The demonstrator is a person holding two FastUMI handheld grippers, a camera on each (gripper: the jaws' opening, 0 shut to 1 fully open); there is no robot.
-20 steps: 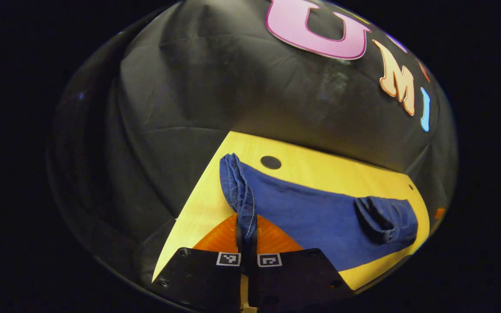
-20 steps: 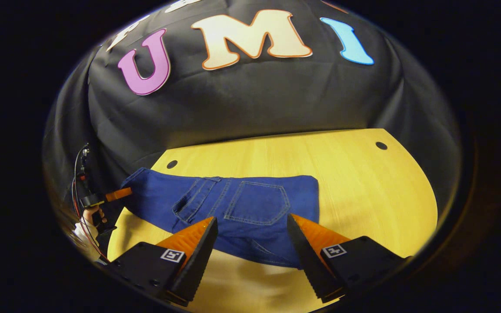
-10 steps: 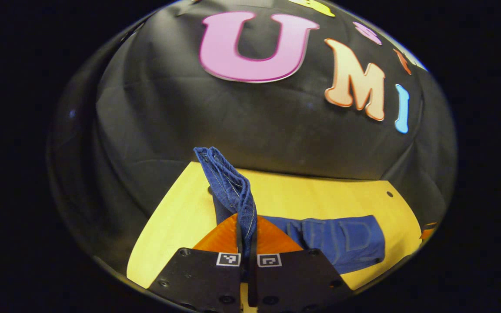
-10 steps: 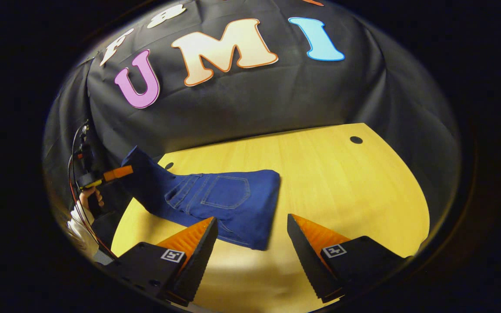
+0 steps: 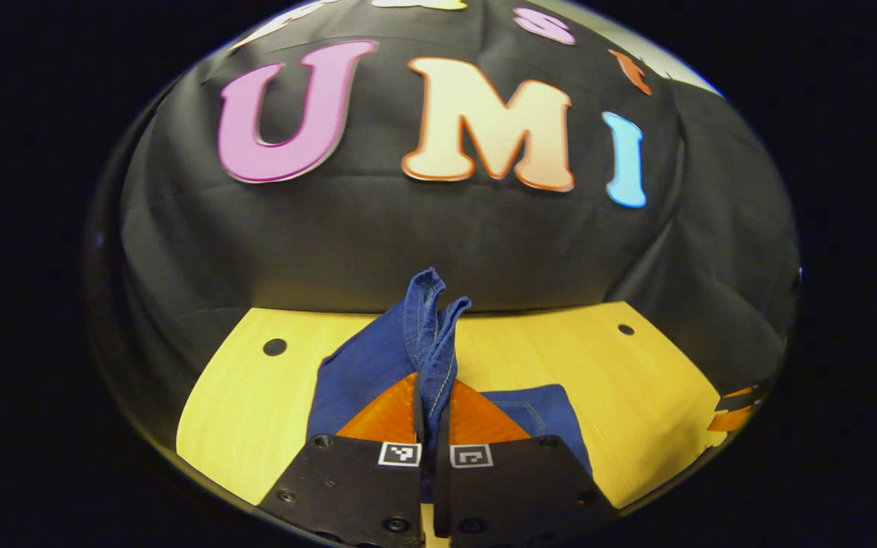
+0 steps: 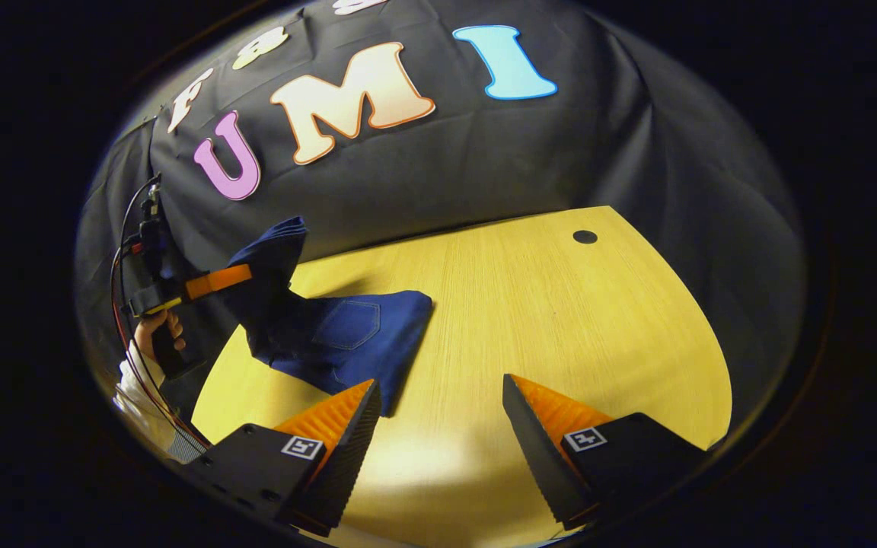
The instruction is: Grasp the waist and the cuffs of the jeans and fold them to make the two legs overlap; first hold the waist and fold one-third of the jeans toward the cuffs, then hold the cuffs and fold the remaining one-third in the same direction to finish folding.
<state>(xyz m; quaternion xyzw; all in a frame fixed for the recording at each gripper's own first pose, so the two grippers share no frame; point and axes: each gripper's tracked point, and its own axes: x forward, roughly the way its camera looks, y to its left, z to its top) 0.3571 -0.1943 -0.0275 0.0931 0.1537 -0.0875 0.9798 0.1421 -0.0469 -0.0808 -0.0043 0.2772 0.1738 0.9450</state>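
The blue jeans [image 6: 347,335] lie partly folded on the yellow wooden table [image 6: 560,320], back pocket up. My left gripper [image 5: 431,399] is shut on the cuff end of the jeans [image 5: 427,320], which sticks up between its orange fingers. In the right gripper view that same left gripper [image 6: 214,281], held by a hand [image 6: 153,327], lifts the cuffs above the table's left side. My right gripper [image 6: 438,403] hovers open over the table's near side, with nothing between its fingers and the folded jeans just beyond its left finger.
Two round holes mark the tabletop, one at the far right [image 6: 585,237] and one at the far left [image 5: 275,347]. Black cloth walls close in behind and beside the table. The tip of the other gripper [image 5: 735,411] peeks in at the right edge.
The left gripper has lifted the cuffs off the table and swung them up and over toward the folded part. The right gripper has drawn back from the jeans and stays open.
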